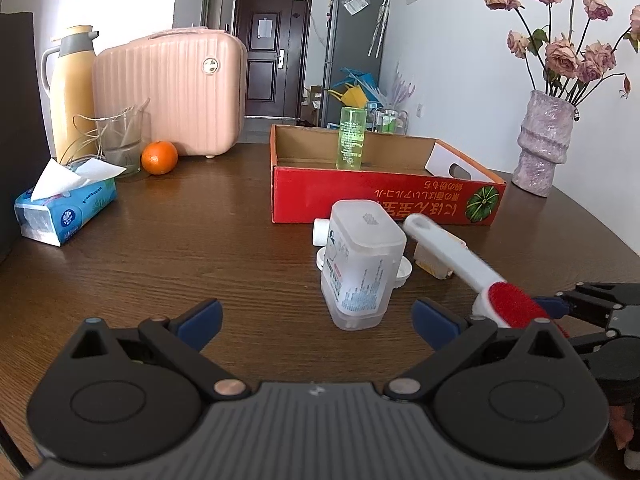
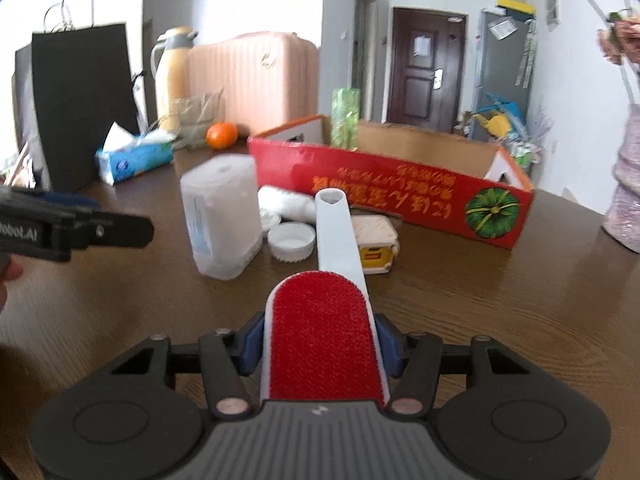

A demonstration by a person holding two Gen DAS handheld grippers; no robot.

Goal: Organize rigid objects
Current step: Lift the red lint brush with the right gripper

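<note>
Now the right claw [image 2: 320,346] is clenching the lint brush [image 2: 324,344]; carrying it level toward the red box [image 2: 392,196] ahead seems wise.

Two low wrist views, facing the door, sharing red box [image 1: 384,196]

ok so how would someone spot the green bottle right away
Find the red cardboard box on the wooden table. The green bottle stands upright inside it, near the left end. It is the only see-through green thing, and the only item in the box.
</note>
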